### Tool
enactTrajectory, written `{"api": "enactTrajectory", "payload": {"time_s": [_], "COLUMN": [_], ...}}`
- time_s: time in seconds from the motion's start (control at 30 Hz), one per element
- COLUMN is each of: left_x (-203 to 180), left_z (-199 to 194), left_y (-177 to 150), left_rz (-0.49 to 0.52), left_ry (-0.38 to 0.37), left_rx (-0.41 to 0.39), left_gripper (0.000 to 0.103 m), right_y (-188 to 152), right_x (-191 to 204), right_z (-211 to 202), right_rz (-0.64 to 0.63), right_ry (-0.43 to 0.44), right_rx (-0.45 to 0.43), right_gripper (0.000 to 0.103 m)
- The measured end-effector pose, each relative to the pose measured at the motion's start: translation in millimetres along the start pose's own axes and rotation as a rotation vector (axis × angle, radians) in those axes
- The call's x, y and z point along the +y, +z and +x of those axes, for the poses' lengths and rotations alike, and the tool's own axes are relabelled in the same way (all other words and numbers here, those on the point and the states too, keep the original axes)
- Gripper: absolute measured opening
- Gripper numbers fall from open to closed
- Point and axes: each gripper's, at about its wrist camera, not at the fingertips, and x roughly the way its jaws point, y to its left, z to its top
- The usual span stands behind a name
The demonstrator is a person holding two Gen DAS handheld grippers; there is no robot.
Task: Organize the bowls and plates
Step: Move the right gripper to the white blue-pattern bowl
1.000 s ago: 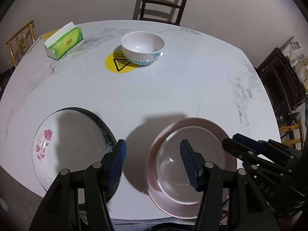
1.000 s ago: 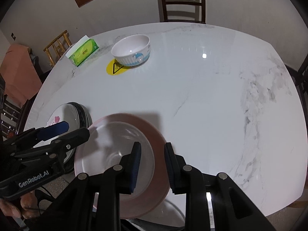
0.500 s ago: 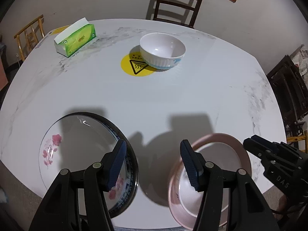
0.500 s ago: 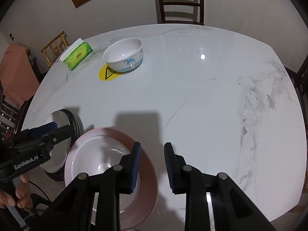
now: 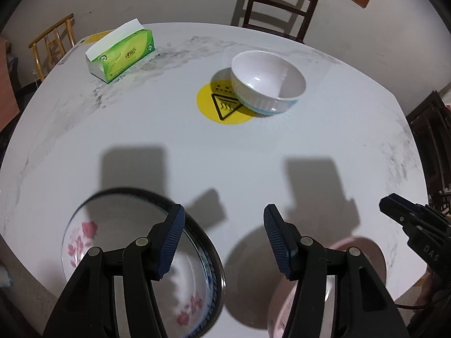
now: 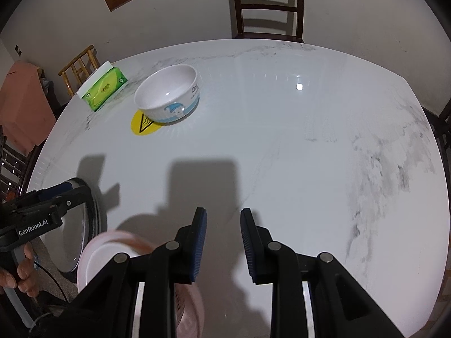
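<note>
A white bowl (image 5: 267, 81) (image 6: 166, 90) stands on a yellow warning sticker (image 5: 220, 109) at the far side of the white marble table (image 5: 169, 140). Near the front edge lie two plates side by side: a flowered plate with a dark rim (image 5: 84, 236) (image 6: 76, 239) and a pink-rimmed plate (image 5: 363, 248) (image 6: 104, 256). My left gripper (image 5: 224, 208) hangs open above the gap between them, holding nothing. To the right of the pink plate, my right gripper (image 6: 224, 210) shows a narrow gap with only bare table between its pads.
A green tissue box (image 5: 124, 53) (image 6: 104, 87) sits at the far left of the table. A dark chair (image 5: 276, 2) stands behind the table and a light wooden chair (image 5: 53, 45) to the left. A hand (image 6: 22, 270) holds the left gripper's handle.
Both grippers have moved forward over the table, away from the plates. The pink plate has slid from under the fingers to each view's lower corner. Neither jaw opening has changed.
</note>
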Motion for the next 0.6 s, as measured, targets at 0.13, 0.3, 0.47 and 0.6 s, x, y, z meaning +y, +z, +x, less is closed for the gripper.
{"api": "enactTrajectory", "payload": {"time_s": [0.13, 0.3, 0.47, 0.6], "left_x": [6.2, 13.1, 21.6, 24.3], "left_z": [6.4, 12.6, 20.3, 23.4], "left_y": [16.1, 35.9, 58.6, 79.6], "left_rz": [-0.021, -0.054, -0.112, -0.139], "left_ry": [0.009, -0.004, -0.051, -0.075], "left_rx": [-0.006, -0.012, -0.017, -0.037], "left_gripper": [0.054, 0.054, 0.054, 0.054], "right_y": [16.1, 44.2, 75.6, 97.8], "right_x": [-0.8, -1.7, -1.9, 3.4], "right_z": [10.4, 23.5, 36.2, 45.7], "right_rz": [-0.013, -0.027, -0.02, -0.032], "right_ry": [0.012, 0.067, 0.113, 0.114], "right_rx": [0.003, -0.015, -0.016, -0.015], "right_gripper": [0.025, 0.025, 0.025, 0.025]}}
